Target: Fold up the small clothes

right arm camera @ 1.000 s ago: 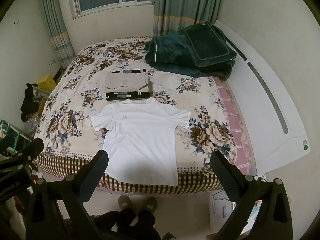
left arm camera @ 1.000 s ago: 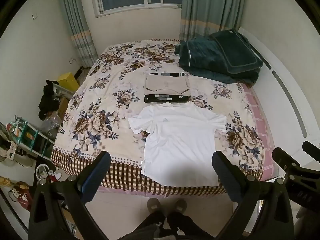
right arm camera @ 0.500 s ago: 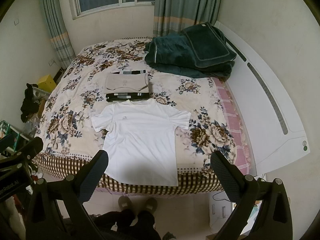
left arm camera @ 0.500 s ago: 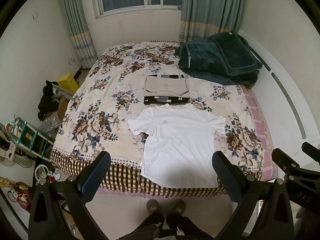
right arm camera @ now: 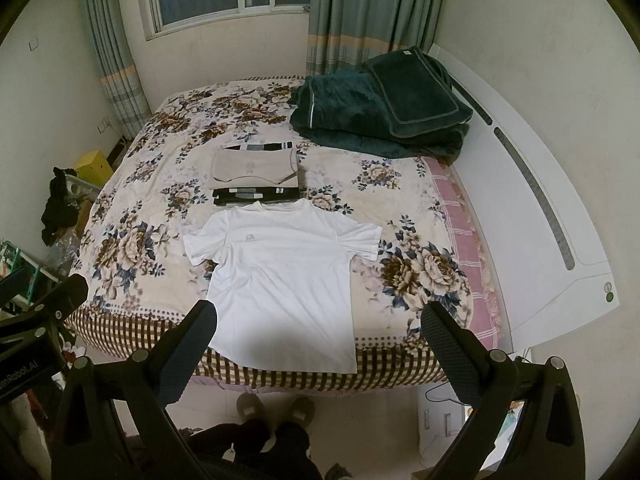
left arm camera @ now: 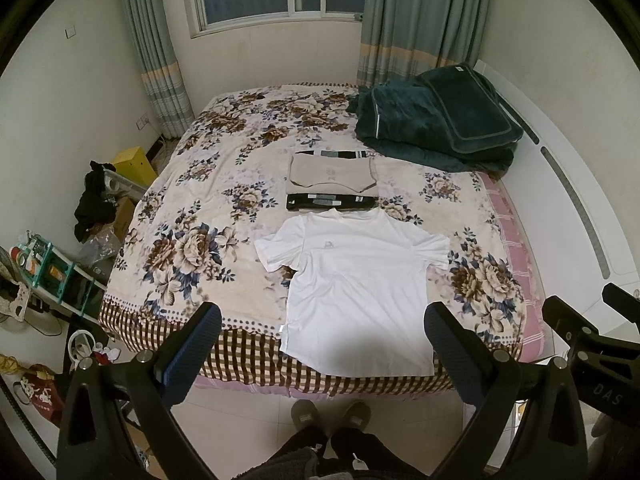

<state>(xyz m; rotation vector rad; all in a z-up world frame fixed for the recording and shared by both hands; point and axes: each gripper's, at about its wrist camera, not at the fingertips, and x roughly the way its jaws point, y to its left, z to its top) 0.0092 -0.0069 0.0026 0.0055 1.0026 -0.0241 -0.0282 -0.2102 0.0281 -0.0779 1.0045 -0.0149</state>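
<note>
A white T-shirt (left arm camera: 360,280) lies spread flat, front up, at the near edge of the floral bed (left arm camera: 192,240); it also shows in the right wrist view (right arm camera: 280,276). Behind it sits a stack of folded clothes, a beige top (left arm camera: 332,174) over a black garment (left arm camera: 328,202), seen too in the right wrist view (right arm camera: 254,170). My left gripper (left arm camera: 320,344) is open and empty, held high above the shirt's hem. My right gripper (right arm camera: 318,340) is open and empty, also above the hem.
A dark green folded blanket (left arm camera: 436,124) lies at the bed's far right by the white headboard (left arm camera: 568,208). Shelves and clutter (left arm camera: 48,272) stand on the floor at left. A yellow box (left arm camera: 134,164) is by the wall. Slippered feet (left arm camera: 328,416) stand at the bed's foot.
Both views have shifted slightly, the bed and shirt sitting a little lower in frame. The grippers stay open and the shirt has not moved.
</note>
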